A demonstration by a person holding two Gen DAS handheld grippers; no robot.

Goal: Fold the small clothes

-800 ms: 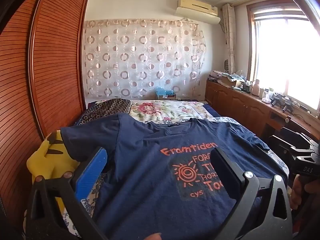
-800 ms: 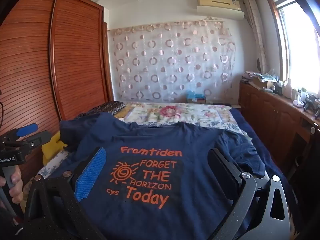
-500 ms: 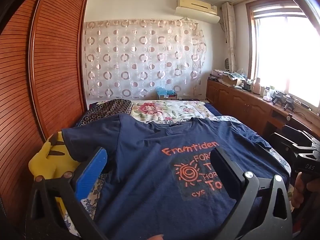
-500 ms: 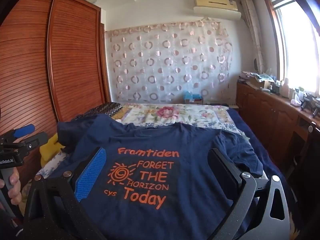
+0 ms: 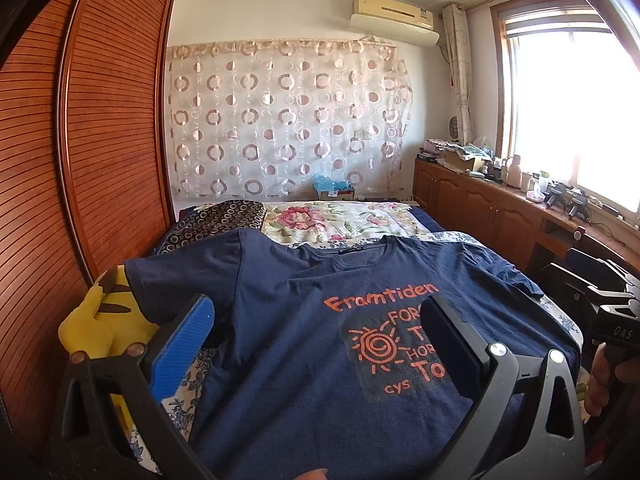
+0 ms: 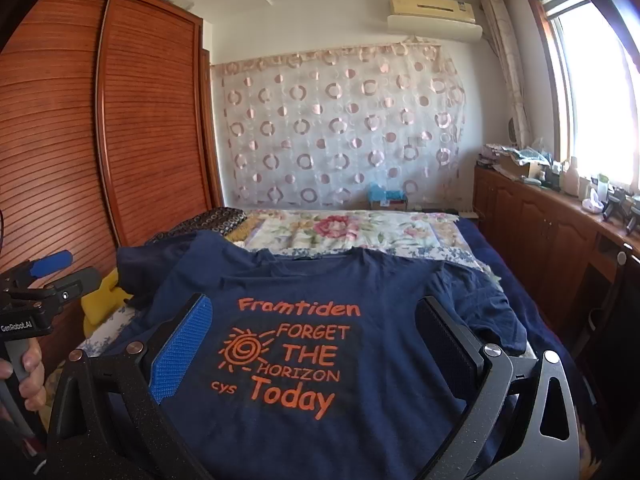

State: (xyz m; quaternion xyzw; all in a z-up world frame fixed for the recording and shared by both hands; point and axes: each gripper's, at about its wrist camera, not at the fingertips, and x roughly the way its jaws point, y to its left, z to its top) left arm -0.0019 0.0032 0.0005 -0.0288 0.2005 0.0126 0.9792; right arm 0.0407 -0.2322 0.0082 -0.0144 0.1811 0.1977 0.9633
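1. Bedroom: bed carries navy T-shirt, spread flat, print up.
2. Left gripper, right gripper: fingers fully apart, holding nothing, above shirt.
3. Advice: pinch both hem corners together, fold evenly.

One navy T-shirt, centre of frame, lying spread out. Two grippers: left gripper and right gripper, each with two fingers, jaws wide apart. One yellow plush toy, left. One air conditioner, upper right. One patterned curtain, centre. One window, right.
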